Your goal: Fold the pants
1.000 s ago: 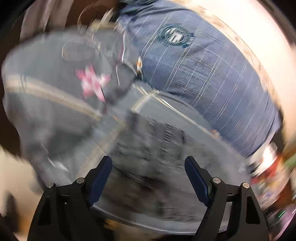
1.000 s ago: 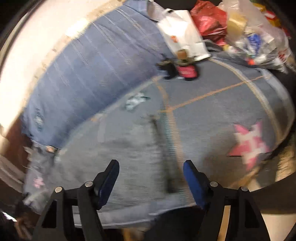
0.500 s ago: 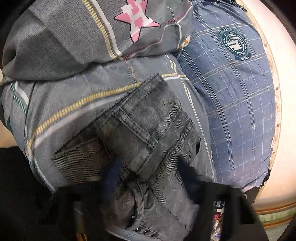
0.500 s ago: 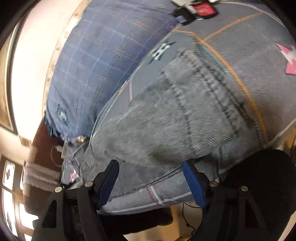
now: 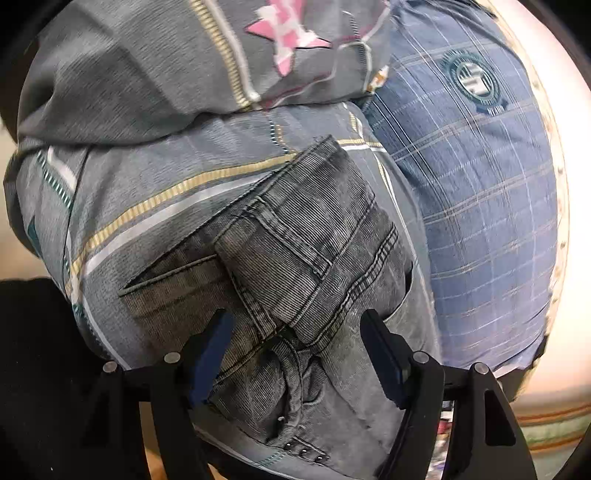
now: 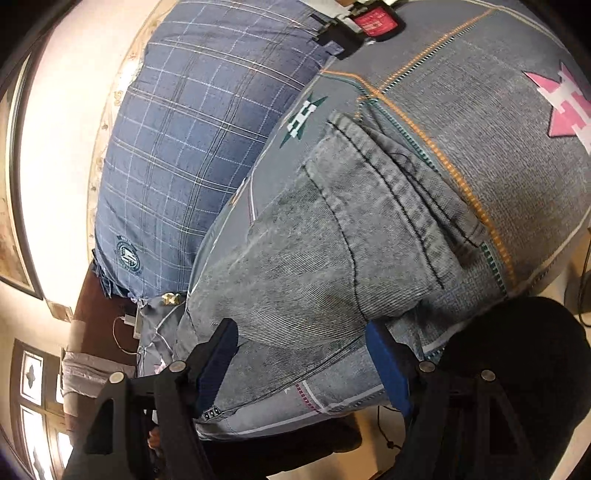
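Note:
A pair of grey washed jeans (image 5: 295, 266) lies folded into a compact bundle on a grey bed cover (image 5: 122, 206) with yellow and white stripes. The back pocket and seams face up. My left gripper (image 5: 295, 350) is open and empty, with its blue-padded fingers above the near end of the bundle. In the right wrist view the same jeans (image 6: 332, 251) lie on the cover (image 6: 517, 140). My right gripper (image 6: 301, 358) is open and empty, straddling the near edge of the jeans.
A blue checked pillow (image 5: 472, 206) with a round crest lies against the wall beside the jeans; it also shows in the right wrist view (image 6: 192, 147). A red-labelled object (image 6: 376, 22) sits at the far end of the bed. A dark mass (image 6: 517, 369) is at the bed's edge.
Both cameras swung from a blurred sweep over the bed to a steady view above the folded jeans. Both grippers have stayed open and empty.

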The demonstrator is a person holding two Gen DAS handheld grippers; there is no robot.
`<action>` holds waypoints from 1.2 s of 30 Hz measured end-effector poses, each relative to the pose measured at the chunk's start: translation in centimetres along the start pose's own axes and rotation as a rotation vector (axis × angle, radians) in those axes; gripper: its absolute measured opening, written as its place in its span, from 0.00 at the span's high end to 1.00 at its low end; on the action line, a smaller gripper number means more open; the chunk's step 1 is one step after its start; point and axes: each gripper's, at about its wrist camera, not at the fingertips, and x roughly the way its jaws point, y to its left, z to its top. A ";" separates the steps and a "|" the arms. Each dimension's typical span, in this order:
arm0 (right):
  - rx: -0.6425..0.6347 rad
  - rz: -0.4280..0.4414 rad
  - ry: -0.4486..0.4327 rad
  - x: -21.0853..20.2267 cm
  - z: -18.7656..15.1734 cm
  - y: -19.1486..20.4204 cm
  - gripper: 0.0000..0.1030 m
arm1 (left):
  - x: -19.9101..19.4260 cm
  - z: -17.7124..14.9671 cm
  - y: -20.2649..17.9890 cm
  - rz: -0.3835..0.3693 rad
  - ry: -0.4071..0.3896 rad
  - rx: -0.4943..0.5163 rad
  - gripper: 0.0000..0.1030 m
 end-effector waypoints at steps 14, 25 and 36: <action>0.173 -0.017 0.015 -0.9 1.4 -2.2 0.28 | 1.4 1.7 0.0 0.038 -0.008 0.007 0.92; 0.210 -0.147 -0.008 -0.6 3.0 -2.6 0.28 | 1.6 2.2 0.8 0.036 0.031 -0.006 0.80; 0.128 -0.211 -0.018 -0.1 3.3 -1.7 0.71 | 0.2 2.5 -0.9 0.051 -0.030 0.066 0.97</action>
